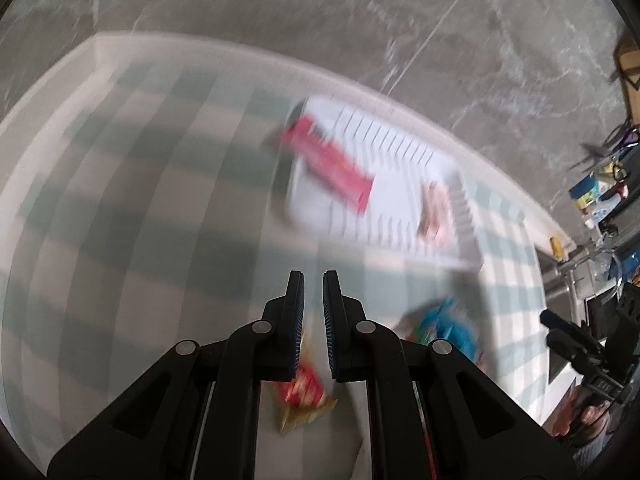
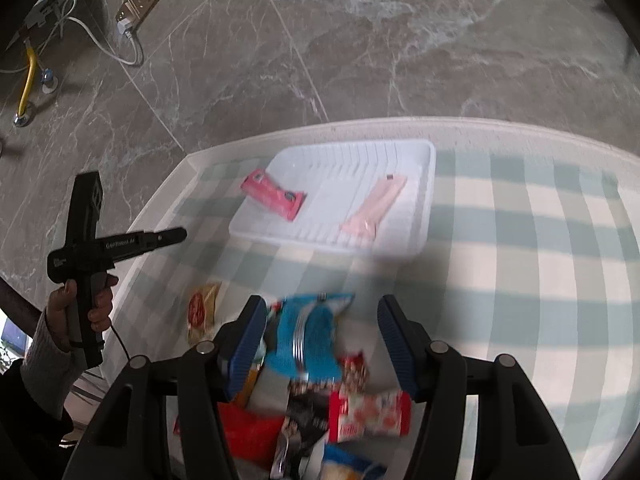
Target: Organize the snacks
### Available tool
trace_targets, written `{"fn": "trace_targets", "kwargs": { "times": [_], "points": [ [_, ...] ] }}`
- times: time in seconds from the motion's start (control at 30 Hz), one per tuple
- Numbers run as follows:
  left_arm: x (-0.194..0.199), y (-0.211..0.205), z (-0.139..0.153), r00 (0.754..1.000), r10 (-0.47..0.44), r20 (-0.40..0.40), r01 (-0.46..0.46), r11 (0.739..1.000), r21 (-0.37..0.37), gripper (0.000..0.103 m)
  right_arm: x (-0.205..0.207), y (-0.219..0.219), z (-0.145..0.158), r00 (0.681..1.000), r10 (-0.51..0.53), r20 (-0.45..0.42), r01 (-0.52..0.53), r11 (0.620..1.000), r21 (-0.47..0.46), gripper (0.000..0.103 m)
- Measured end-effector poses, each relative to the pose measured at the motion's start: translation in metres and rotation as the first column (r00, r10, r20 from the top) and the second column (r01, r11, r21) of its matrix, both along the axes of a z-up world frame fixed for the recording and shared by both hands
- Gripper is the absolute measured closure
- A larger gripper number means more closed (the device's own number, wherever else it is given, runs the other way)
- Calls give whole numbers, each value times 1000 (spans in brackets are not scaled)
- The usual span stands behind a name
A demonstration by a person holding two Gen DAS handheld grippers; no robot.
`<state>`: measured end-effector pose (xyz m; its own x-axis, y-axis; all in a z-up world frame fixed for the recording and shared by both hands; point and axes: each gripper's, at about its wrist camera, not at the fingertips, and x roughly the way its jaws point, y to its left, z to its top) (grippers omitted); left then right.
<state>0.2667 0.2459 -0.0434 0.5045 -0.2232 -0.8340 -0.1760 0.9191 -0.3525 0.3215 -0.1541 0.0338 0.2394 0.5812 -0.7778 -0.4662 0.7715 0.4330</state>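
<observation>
A white slatted tray (image 2: 416, 236) sits on the checked tablecloth; it also shows in the left wrist view (image 1: 304, 208). A red bar (image 2: 274, 196) lies over its left rim, seen too in the left wrist view (image 1: 332, 164), and a pink bar (image 2: 376, 206) lies inside, also visible from the left (image 1: 434, 210). My right gripper (image 2: 322, 318) is open, its fingers on either side of a blue snack packet (image 2: 308, 334) atop a pile of packets. My left gripper (image 1: 313, 280) hovers empty with jaws nearly closed above the cloth, a red-gold packet (image 1: 304, 396) beneath it.
The pile holds a red-white packet (image 2: 370, 416), a black packet (image 2: 306, 412) and a red one (image 2: 248, 434). A red-gold packet (image 2: 202, 312) lies apart to the left. The table edge (image 2: 188, 162) drops to marble floor with a power strip (image 2: 138, 0).
</observation>
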Motion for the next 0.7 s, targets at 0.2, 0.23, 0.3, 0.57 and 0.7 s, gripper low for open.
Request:
{"fn": "trace_targets", "kwargs": {
  "times": [0.2, 0.23, 0.3, 0.57, 0.7],
  "points": [
    [-36, -13, -35, 996, -8, -87, 8, 1000, -7, 94, -35, -16, -13, 999, -18, -27, 17, 999, -40, 41],
    [-39, -15, -41, 995, -10, -99, 9, 1000, -7, 94, -39, -18, -14, 999, -19, -29, 18, 999, -47, 41],
    [-42, -19, -47, 994, -11, -113, 9, 1000, -11, 94, -49, -22, -18, 999, -21, -32, 19, 998, -66, 41],
    [-36, -31, -53, 992, -11, -123, 11, 1000, -6, 94, -83, -22, -22, 999, 38, -15, -40, 994, -106, 41],
    [-34, -33, -54, 993, -7, -121, 7, 1000, 1, 94, -101, -7, -16, 990, 135, 35, -130, 983, -130, 40]
  ]
}}
